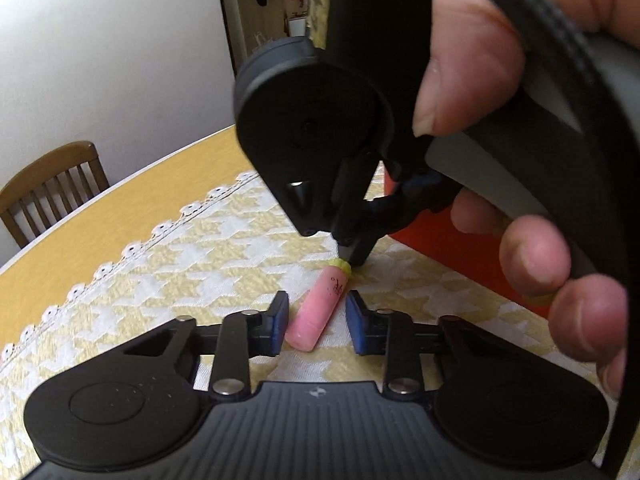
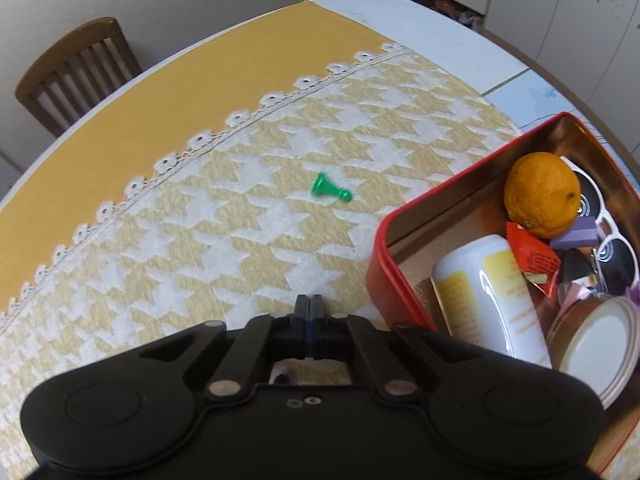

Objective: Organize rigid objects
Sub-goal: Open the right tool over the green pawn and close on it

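Observation:
In the left wrist view a pink cylinder with a yellow end (image 1: 318, 309) lies on the patterned cloth between the blue pads of my open left gripper (image 1: 317, 322). The left pad touches or nearly touches it; the right pad stands apart. My right gripper (image 1: 352, 254) comes down from above, its tips at the cylinder's yellow end. In the right wrist view my right gripper (image 2: 309, 305) is shut and empty. A small green pawn (image 2: 329, 191) lies on its side on the cloth ahead. The red tin (image 2: 384, 236) stands at the right.
The tin holds an orange (image 2: 542, 194), a white bottle (image 2: 486, 298), a red wrapper (image 2: 530, 258), sunglasses (image 2: 608, 236) and a white lid (image 2: 596, 344). A wooden chair (image 2: 76, 68) stands beyond the table's far left edge. The red tin also shows behind the right gripper in the left wrist view (image 1: 460, 240).

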Tool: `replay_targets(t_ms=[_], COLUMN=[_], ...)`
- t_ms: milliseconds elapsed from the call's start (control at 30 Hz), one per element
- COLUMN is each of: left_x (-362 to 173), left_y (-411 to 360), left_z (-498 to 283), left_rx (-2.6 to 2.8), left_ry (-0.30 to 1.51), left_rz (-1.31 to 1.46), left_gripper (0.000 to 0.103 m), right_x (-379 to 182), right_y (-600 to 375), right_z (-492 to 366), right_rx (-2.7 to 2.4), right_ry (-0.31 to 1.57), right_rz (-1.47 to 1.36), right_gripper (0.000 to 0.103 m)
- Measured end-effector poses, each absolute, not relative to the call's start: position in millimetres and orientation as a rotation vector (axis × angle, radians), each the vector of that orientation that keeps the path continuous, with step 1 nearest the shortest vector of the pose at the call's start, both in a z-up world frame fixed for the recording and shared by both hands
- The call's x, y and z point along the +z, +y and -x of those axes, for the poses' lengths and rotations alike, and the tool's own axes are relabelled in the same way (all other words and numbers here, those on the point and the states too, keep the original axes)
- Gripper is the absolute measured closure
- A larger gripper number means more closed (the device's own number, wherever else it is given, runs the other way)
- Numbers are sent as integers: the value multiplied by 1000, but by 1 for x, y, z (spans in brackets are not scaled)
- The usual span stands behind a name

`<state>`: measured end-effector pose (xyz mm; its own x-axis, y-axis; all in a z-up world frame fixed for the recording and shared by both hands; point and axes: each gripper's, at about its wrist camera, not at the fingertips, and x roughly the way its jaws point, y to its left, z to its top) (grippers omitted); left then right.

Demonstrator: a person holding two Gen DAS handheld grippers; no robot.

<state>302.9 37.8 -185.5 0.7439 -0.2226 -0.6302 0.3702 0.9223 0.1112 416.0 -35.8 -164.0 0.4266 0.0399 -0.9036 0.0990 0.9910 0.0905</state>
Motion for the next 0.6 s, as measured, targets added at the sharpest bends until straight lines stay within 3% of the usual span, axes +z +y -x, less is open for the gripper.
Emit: replay_targets(t_ms=[100, 600], left_x=[-186, -174], left_y=[34, 51], left_z=[-300, -292], left_rx=[-325, -223], left_ry=[653, 685], left_rz=[-240, -100], left_gripper=[88, 88], right_x=[-163, -130], right_y=[-35, -55], right_z=[-416, -411], right_rx=[5, 138], right_ry=[1129, 1093], right_rz=[-122, -214], right_gripper=[103, 103])
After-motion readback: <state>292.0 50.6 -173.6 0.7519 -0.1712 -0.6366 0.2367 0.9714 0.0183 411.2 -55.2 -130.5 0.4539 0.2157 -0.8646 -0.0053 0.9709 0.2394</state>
